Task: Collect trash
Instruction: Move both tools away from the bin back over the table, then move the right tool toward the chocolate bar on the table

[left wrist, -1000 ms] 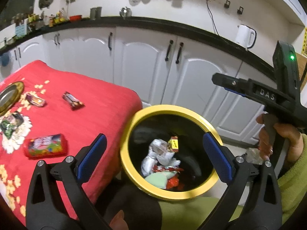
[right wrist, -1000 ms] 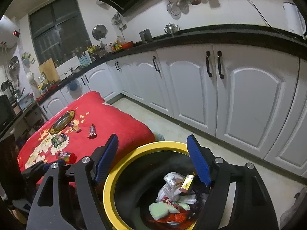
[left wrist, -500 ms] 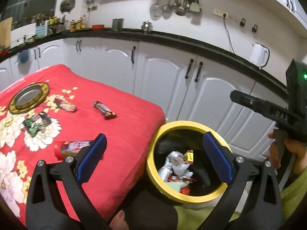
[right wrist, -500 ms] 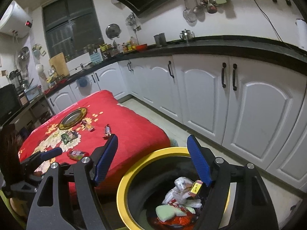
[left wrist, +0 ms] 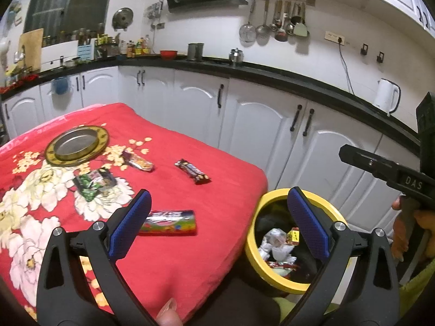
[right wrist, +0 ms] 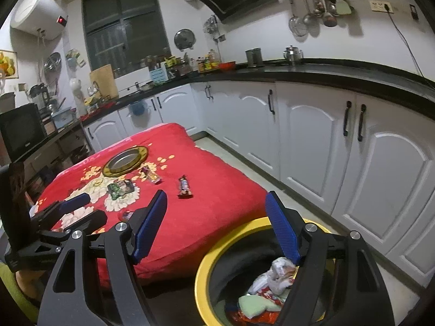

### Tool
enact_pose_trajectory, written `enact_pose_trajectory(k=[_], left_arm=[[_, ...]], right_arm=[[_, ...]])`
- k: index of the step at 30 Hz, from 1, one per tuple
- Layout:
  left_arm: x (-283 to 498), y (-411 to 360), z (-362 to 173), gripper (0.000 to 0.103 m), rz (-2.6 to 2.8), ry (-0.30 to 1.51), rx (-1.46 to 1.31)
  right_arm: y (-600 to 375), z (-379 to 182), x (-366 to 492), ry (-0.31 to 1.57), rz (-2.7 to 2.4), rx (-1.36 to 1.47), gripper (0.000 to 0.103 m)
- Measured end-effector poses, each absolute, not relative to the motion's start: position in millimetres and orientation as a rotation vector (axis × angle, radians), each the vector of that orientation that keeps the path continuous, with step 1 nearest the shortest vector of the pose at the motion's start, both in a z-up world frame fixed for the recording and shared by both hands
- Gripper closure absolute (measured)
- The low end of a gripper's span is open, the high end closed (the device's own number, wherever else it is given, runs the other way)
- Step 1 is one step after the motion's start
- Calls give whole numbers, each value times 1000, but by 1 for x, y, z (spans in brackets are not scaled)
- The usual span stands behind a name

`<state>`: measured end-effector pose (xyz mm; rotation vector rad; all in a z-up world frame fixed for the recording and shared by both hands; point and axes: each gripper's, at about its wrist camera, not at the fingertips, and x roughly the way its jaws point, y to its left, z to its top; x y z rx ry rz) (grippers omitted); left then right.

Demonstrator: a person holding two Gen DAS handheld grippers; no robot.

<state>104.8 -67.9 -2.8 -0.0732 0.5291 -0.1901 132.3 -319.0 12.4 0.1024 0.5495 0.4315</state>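
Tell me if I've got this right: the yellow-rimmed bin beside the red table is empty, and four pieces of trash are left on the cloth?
Not quite. The yellow-rimmed bin already holds crumpled wrappers, as the right wrist view shows. The rest stands.

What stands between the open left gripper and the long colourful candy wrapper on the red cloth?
Nothing visible. The left gripper is open and empty above the red cloth, and the long colourful candy wrapper lies uncovered just beyond its left finger.

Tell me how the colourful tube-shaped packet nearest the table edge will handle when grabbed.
The colourful packet looks cylindrical and lies on its side, so a nudge may roll it. Its glossy wrap could slip. It seems small and probably light; the soft red cloth may damp rolling.
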Motion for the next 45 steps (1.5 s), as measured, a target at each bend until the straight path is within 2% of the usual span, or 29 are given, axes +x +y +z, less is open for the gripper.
enact_pose_trajectory(k=[19, 29, 36, 39, 41, 45], left_arm=[[117, 23, -38, 11, -48, 671, -244], [126, 18, -67, 11, -126, 788, -378], [143, 7, -86, 24, -176, 865, -498], [152, 3, -92, 25, -180, 884, -553], [158, 1, -93, 25, -178, 890, -580], [167, -2, -94, 25, -171, 897, -591]], right_arm=[[-256, 16, 167, 572, 530, 39, 31], [-235, 3, 210, 602, 523, 10, 31], [-231, -13, 244, 632, 503, -8, 31], [-222, -24, 263, 669, 521, -43, 31], [-217, -31, 273, 692, 547, -56, 35], [-196, -53, 298, 782, 618, -83, 50]])
